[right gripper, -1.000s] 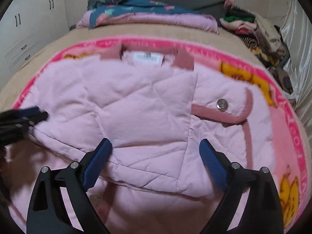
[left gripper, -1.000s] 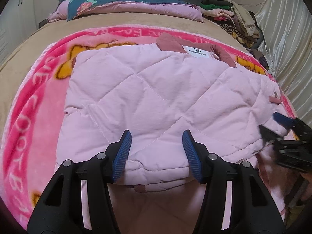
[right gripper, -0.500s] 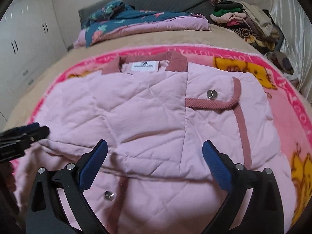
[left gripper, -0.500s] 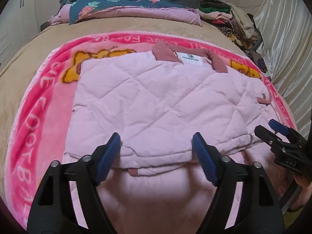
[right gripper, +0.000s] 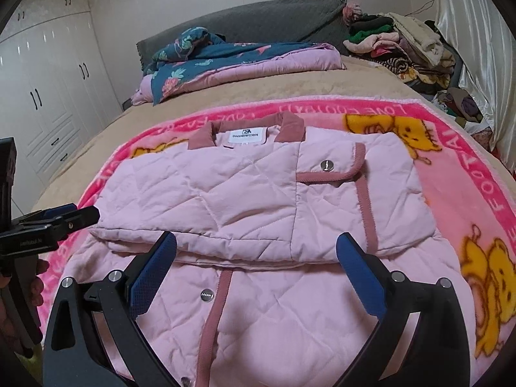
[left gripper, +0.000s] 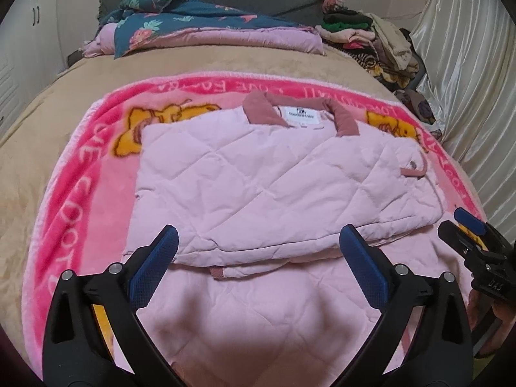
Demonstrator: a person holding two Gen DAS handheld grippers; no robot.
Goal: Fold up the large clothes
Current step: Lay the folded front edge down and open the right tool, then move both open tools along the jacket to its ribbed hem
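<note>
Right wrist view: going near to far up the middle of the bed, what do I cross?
right gripper → pink quilted jacket → white neck label → pink cartoon blanket → tan bedspread → floral quilt → grey headboard

Both views: dim, warm indoor light with a pinkish cast; source not visible. Strong fisheye distortion; black vignette fills the frame corners, and the bed (left gripper: 38,148) bows into a dome.

Left wrist view: broad soft shadow at lower centre on the pink jacket (left gripper: 274,174), edges diffuse. Satin curtain (left gripper: 467,74) at upper right shows bright specular streaks.

Right wrist view: white wardrobe (right gripper: 42,96) at upper left carries small glare spots; metal snap (right gripper: 326,164) glints. Curtain at far right edge close to blown out.

Centre fairly sharp; label text unreadable. Periphery soft, slightly smeared. Fine noise in dark areas.
</note>
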